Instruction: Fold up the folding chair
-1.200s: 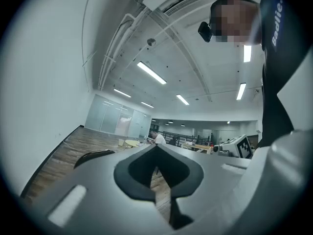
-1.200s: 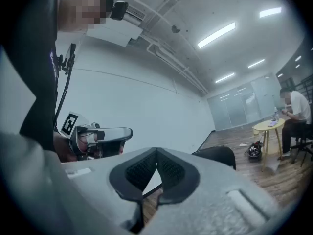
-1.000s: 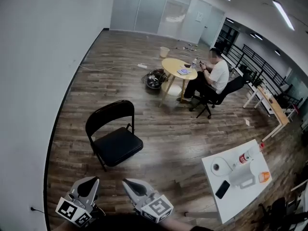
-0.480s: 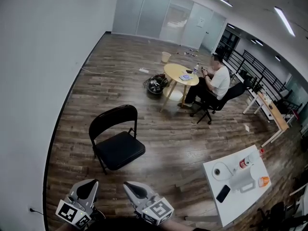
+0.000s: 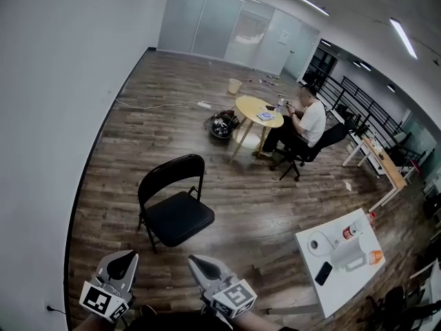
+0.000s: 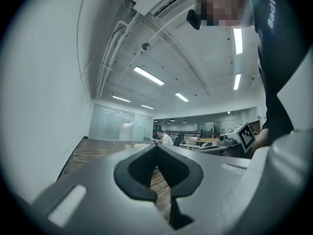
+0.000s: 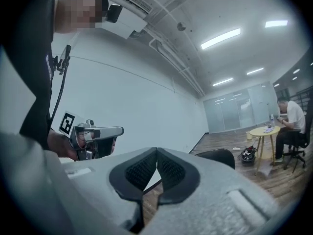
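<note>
found the folding chair (image 5: 176, 205) standing fully open on the wooden floor (image 5: 275, 205), toward the floor's left edge by the white wall (image 5: 48, 116), seat level, backrest upright, no fold begun. found the left gripper (image 5: 124, 259) and the right gripper (image 5: 200, 264) side by side at the near edge of the head view, both roughly level and pointed toward the chair. read both pairs of jaws as pressed together tip to tip, nothing between them, confirmed in each gripper's own view. placed the chair ahead of both grippers and well apart from them, bare floor between, seat front turned toward the near right. caught the chair's dark backrest (image 7: 215, 156) just past the right gripper's tips in the right gripper view; could not find the chair in the left gripper view, the gripper's own body covering the low floor there. judged the step in hand as the approach, no contact made. judged the next move to call for closing that gap, parting the jaws before any grasp, then steadying the backrest's top rail with one gripper while raising the seat's front edge with the other. noted off-task: a seated person (image 5: 310, 119) at a round table (image 5: 258, 109) far across the floor, a white table (image 5: 348, 285) by the floor's right edge.
</note>
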The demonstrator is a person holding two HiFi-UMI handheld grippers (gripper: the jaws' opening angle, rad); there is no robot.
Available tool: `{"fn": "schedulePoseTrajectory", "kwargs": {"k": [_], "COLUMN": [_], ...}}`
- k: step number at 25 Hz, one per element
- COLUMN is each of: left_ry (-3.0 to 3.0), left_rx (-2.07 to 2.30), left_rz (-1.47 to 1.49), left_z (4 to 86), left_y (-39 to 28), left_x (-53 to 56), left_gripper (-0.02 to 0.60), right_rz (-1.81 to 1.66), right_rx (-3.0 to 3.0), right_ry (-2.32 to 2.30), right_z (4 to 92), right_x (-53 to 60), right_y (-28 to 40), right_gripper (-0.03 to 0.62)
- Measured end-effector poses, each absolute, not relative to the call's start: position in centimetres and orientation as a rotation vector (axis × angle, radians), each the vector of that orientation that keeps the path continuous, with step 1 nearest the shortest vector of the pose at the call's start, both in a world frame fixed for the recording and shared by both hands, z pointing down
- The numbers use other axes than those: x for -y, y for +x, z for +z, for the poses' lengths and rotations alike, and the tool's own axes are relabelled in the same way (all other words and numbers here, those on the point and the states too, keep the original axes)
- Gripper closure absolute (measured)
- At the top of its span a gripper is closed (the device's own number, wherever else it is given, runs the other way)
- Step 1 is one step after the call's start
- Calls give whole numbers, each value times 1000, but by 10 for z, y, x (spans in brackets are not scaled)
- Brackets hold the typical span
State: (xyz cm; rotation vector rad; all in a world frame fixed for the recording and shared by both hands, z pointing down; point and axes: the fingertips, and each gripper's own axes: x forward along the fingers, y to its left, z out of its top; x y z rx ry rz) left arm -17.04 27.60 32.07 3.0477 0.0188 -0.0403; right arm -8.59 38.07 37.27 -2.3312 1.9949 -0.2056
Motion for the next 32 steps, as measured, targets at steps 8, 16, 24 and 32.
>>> {"fn": "schedulePoseTrajectory", "kwargs": {"k": [8, 16, 24, 32], "left_ry": [3053, 3070, 3134, 3168], "left_rx": [-40, -44, 39, 145], "left_rz": [-29, 29, 141, 284], "left_z": [324, 336, 342, 363], "left_y": [-175, -144, -85, -30], "left_x": [-236, -216, -196, -174], "left_gripper": [578, 529, 511, 485], "right_rz": [-224, -278, -300, -369], "right_rx": [-1876, -1828, -1852, -1914], "right_ry": [-2440, -2437, -2368, -2295], "right_z": [369, 394, 409, 433], "right_x": [-370, -361, -353, -345], "right_y": [-68, -27, 39, 91], "right_gripper": [582, 576, 572, 563]}}
